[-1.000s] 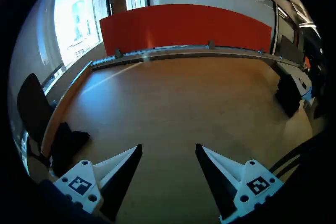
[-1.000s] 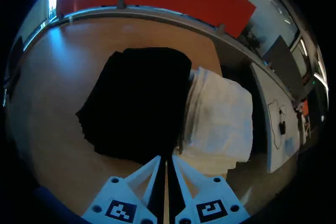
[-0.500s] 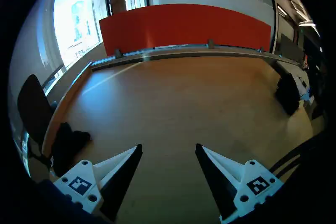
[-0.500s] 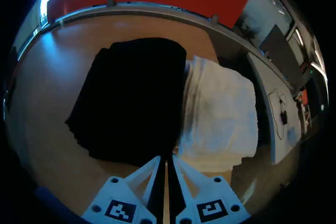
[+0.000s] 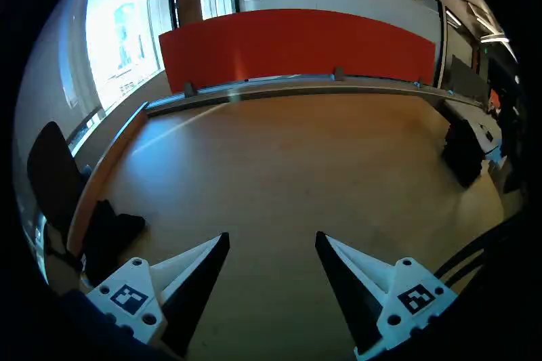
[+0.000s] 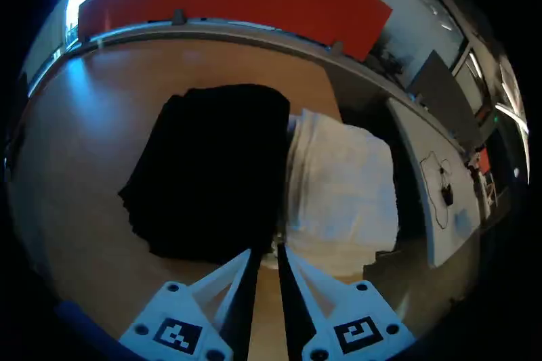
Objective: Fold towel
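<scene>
Hard to make out: the black towel [image 6: 210, 178] is one dark mass with its folds lost, and its near corner is cut off by the fingertips.
Towels: the black one touches the white towel [image 6: 342, 185] at the tabletop's [image 5: 284, 158] right edge.
Right gripper [image 6: 264, 250]: low, fingers barely parted.
Left gripper [image 5: 271, 235]: spread wide above bare wood.

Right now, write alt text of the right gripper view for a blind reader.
A black towel and a white towel lie folded side by side on a wooden table. The right gripper, fingers slightly apart, points between them.

Black towel [image 6: 210, 171], folds too dark.
</scene>
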